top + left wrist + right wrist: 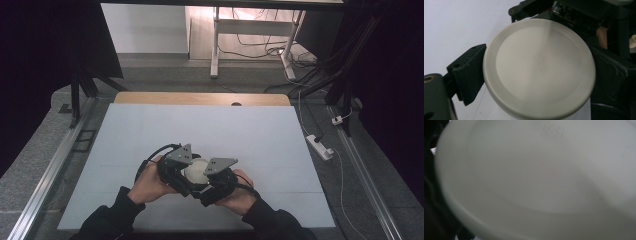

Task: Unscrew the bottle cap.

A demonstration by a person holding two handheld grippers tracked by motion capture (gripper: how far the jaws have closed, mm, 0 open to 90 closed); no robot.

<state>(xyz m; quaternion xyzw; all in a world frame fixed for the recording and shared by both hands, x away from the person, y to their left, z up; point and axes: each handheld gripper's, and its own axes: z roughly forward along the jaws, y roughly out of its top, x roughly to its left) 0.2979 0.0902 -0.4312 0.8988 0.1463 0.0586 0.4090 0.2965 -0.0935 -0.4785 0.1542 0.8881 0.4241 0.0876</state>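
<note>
The left gripper (186,172) has its jaws clamped across the rim of a round, off-white shallow plastic disc (539,67), one black jaw visible at the disc's left edge and the other behind its right edge. The right gripper (212,181) presses close against the same disc (536,177); whether its jaws are apart or together cannot be told. The disc is held between both grippers, over the near middle of the white worktop (250,135). In the inspector's judgement, the transfer calls for a firm opposing grip before either side releases. A faint moulded emblem sits at the disc's centre; the embossed marking in the right gripper view is unreadable.
</note>
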